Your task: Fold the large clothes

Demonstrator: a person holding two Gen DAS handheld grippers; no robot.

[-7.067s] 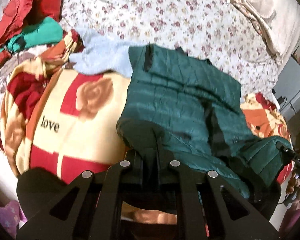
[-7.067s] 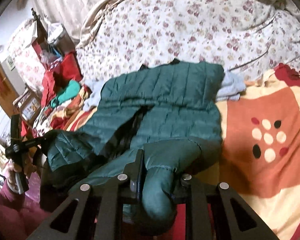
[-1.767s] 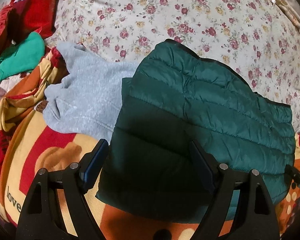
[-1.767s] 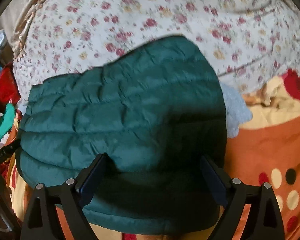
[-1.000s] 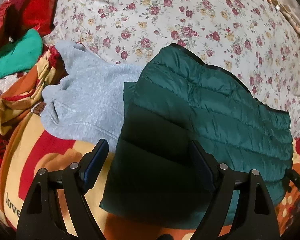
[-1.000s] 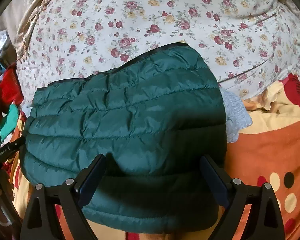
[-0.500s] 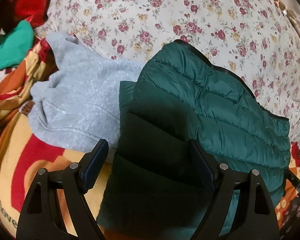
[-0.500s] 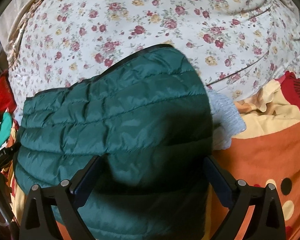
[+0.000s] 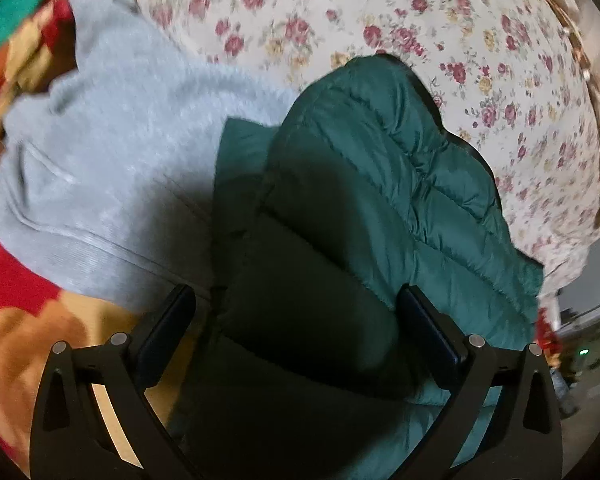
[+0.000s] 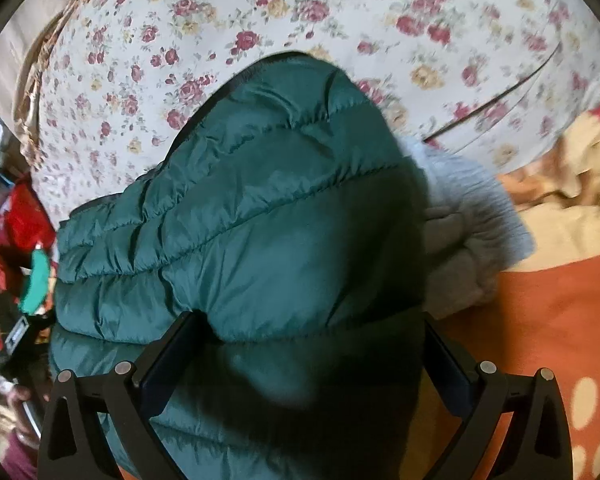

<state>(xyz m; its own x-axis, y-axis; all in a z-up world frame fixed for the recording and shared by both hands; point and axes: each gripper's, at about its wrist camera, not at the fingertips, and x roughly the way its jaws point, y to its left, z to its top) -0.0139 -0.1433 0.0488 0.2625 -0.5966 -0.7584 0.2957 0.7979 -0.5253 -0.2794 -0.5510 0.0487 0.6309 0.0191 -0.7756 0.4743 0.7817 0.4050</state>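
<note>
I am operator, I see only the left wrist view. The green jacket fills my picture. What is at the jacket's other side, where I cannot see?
Observer: In the right wrist view a grey garment sticks out from under the green jacket on its right edge.
Operator: Is the right gripper holding the jacket?
Observer: No. The right gripper is open, its jaws wide apart over the jacket's near part.
Operator: And what lies past that grey piece?
Observer: An orange blanket with pale and dark dots at the lower right corner.
Operator: Anything on the far left there?
Observer: A red cloth beside the floral sheet.
</note>
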